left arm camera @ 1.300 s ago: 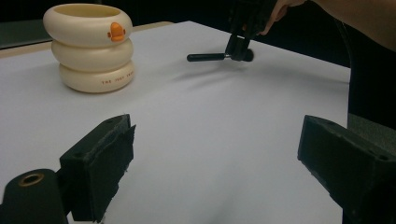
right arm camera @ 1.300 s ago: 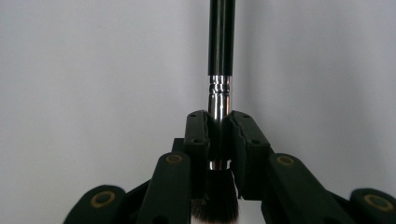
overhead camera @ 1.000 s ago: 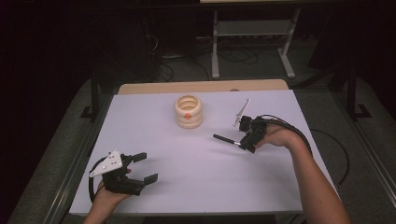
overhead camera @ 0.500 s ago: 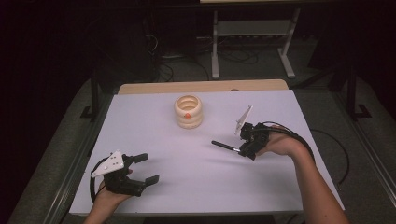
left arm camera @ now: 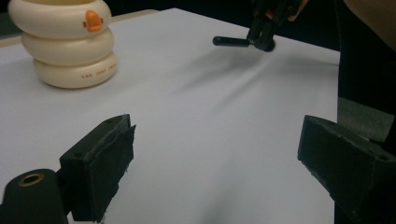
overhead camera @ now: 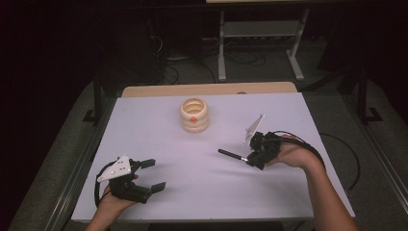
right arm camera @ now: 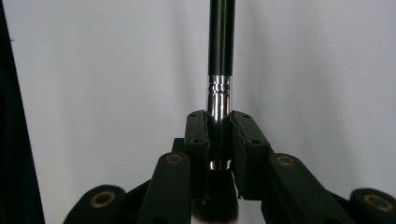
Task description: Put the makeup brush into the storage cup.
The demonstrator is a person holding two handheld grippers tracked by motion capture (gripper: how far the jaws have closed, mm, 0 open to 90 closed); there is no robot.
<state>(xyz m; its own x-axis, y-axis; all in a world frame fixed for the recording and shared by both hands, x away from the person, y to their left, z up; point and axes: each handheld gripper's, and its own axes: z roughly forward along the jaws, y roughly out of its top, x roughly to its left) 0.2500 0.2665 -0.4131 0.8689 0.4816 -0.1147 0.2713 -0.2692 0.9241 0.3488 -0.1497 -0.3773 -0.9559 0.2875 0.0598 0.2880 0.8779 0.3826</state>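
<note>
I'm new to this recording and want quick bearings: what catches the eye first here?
Against the white table, the cream ring stack with its orange dot stands out at the far middle. To the right, the right tool is shut on a brush, gripping its silver ferrule, the black handle pointing left towards mid-table. At the near left, the left tool rests open with nothing between its jaws.

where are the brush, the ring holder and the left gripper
brush point(right arm camera: 220, 37), right gripper view, on its black handle
ring holder point(overhead camera: 194, 115), high view, on its side wall
left gripper point(overhead camera: 149, 174), high view, midway between its open fingertips
</note>
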